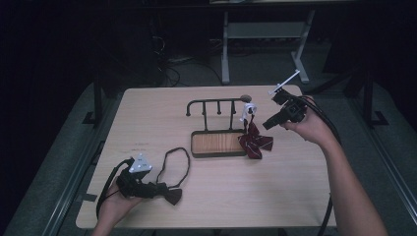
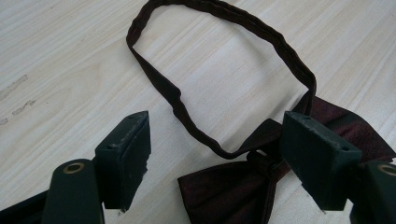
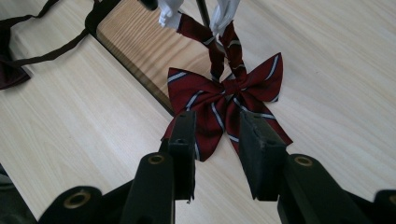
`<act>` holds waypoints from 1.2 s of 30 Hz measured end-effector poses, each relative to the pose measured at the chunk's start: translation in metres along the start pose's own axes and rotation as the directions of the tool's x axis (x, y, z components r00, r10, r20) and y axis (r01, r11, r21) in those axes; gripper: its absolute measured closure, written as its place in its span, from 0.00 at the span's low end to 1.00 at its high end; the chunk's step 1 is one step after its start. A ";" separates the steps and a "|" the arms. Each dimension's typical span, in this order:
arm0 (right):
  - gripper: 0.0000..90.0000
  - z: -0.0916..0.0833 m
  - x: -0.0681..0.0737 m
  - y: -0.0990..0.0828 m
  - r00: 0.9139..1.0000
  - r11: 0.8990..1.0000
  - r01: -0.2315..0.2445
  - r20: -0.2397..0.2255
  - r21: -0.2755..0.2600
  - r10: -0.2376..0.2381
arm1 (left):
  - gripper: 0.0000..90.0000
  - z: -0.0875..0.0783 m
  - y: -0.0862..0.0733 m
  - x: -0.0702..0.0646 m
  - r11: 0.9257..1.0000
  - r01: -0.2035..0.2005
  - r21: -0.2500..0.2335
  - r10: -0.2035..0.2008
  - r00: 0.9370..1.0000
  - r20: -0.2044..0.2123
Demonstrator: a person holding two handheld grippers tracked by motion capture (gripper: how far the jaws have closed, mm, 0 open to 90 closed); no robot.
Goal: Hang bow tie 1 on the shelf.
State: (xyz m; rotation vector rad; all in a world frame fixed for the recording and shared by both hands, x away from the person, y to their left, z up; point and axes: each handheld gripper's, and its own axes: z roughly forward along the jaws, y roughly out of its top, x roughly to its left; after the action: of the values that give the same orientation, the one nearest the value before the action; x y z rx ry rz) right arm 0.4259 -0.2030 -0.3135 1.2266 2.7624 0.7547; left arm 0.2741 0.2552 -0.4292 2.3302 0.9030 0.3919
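Dark floor and metal frame legs surround a light wooden table (image 1: 147,113), which carries all the things. Near the middle of the table stands a small black rack (image 1: 216,104) with pegs on a wooden base (image 1: 218,143). A red striped bow tie (image 3: 224,100) hangs from the right end of this rack by its band, held with white clips (image 3: 170,13), and its lower wings rest on the table just beside the right end of the base. The right gripper (image 1: 268,124) is held in a hand (image 1: 310,125) above the table near its right edge and points toward this bow tie. In the right gripper view its jaws stand partly apart, and the lower part of the bow tie appears between them; the pads do not press on the cloth, so the tie is not held. Close to the near left corner of the table lies a dark bow tie (image 2: 243,186), and its thin band (image 2: 224,70) makes a loop on the table toward the middle. The left gripper (image 1: 169,192) is low over this dark bow tie, held by the left hand (image 1: 115,204) at the near edge. Its jaws are wide open, with the knot of the dark bow tie between them, and one pad (image 2: 317,154) is just beside the knot without a grip.
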 end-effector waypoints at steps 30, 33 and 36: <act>0.62 0.014 0.000 -0.021 0.999 1.000 -0.006 -0.034 0.002 0.006 | 0.28 0.000 0.000 0.000 1.000 0.002 -0.001 -0.002 1.000 0.001; 0.61 0.015 0.000 -0.024 0.999 1.000 -0.011 -0.037 0.002 0.011 | 0.28 0.000 0.000 0.000 1.000 0.002 0.001 -0.002 1.000 0.001; 0.60 0.016 -0.001 -0.027 0.999 1.000 -0.014 -0.040 -0.001 0.014 | 0.28 0.000 0.000 0.000 1.000 0.002 0.000 -0.002 1.000 0.001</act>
State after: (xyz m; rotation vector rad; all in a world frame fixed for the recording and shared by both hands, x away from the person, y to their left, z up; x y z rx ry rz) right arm 0.4114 -0.2126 -0.3393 1.2453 2.7879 0.7908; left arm 0.2742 0.2550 -0.4294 2.3294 0.9052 0.3903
